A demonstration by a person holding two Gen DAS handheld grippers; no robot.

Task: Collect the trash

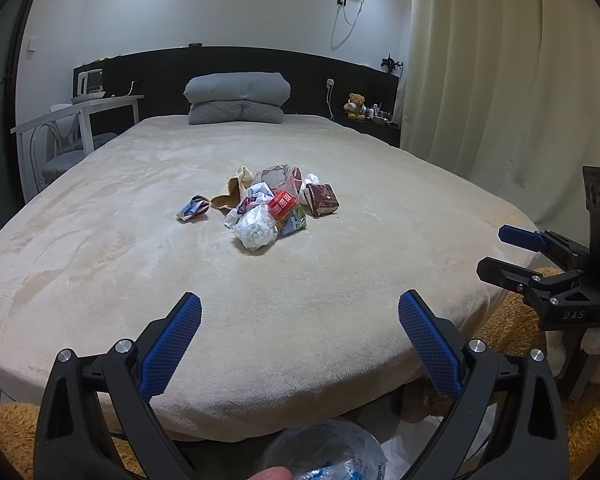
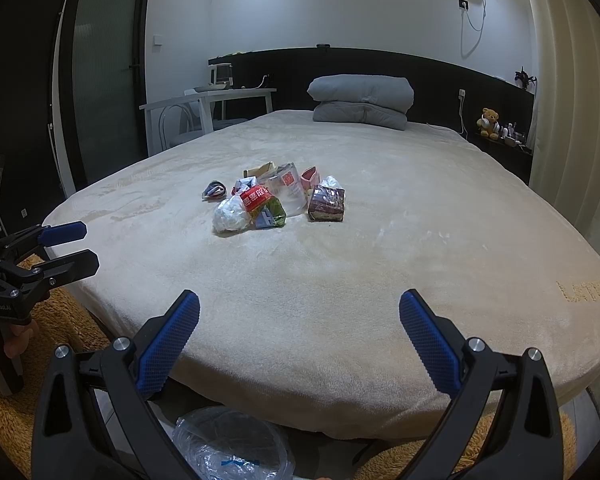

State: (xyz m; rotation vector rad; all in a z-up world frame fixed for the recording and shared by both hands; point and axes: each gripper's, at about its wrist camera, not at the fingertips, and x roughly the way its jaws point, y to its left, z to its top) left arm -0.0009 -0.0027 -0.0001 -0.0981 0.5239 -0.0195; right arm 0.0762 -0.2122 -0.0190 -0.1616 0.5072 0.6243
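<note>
A pile of trash [image 1: 268, 208] [image 2: 276, 200] lies in the middle of the beige bed [image 1: 140, 260] [image 2: 420, 240]. It holds a red packet [image 1: 283, 205], a crumpled white bag [image 1: 256, 230], a brown packet [image 1: 322, 199] and a small wrapper [image 1: 192, 208] off to the left. My left gripper [image 1: 300, 304] [image 2: 88, 244] hovers open at the bed's near edge, well short of the pile. To its right my right gripper [image 2: 299, 300] [image 1: 494, 252] is open too, with nothing held. A bin lined with clear plastic [image 1: 324, 452] [image 2: 228, 444] stands on the floor below both.
A folded grey quilt [image 1: 238, 98] sits at the headboard. A white desk with a chair [image 1: 80, 112] stands left of the bed, a curtain [image 1: 500, 80] hangs on the right, and a teddy bear [image 1: 356, 106] is on the far shelf. An orange fluffy rug [image 1: 8, 432] covers the floor.
</note>
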